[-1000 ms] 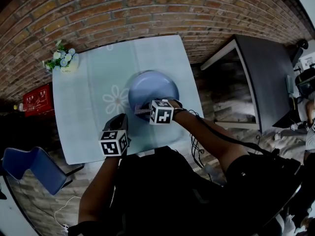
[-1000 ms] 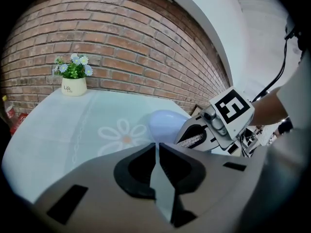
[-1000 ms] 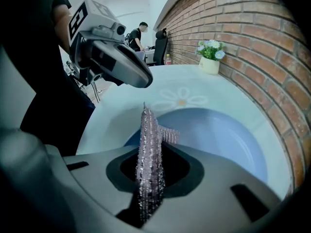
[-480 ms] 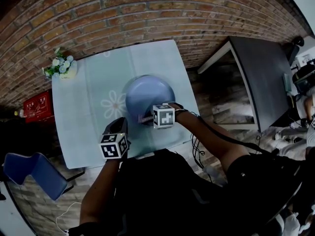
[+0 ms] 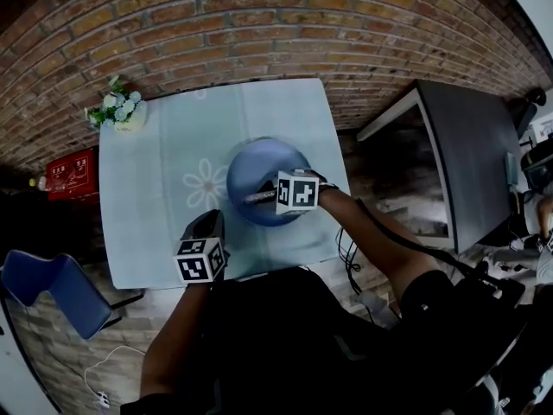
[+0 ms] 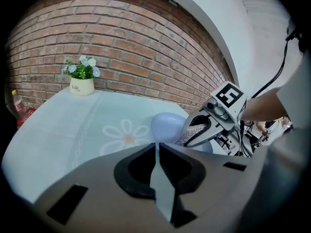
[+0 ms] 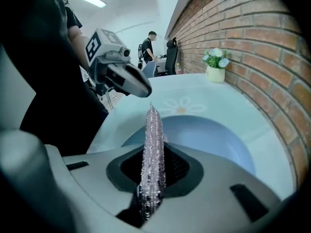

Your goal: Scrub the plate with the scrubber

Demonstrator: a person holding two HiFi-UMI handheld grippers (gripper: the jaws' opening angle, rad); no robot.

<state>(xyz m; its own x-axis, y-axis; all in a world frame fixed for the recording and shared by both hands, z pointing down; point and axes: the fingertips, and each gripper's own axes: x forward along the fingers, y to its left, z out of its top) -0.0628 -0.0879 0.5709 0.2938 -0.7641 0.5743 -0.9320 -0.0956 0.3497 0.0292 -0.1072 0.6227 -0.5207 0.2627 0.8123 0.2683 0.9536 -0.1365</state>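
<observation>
Over the plate's [image 5: 263, 164] near half: right hand-held gripper [image 5: 257, 197] clamps the scrubber [image 7: 152, 140] edge-on, tip pointing left. Plate lies mid-tabletop [image 5: 147, 197]. Left hand-held gripper [image 5: 210, 219], jaws together and empty, hovers just beside the plate's near-left rim.

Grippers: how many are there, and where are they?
2. The left gripper is over the table near its front edge, empty; the right gripper is over the blue plate, clamping the scrubber.
</observation>
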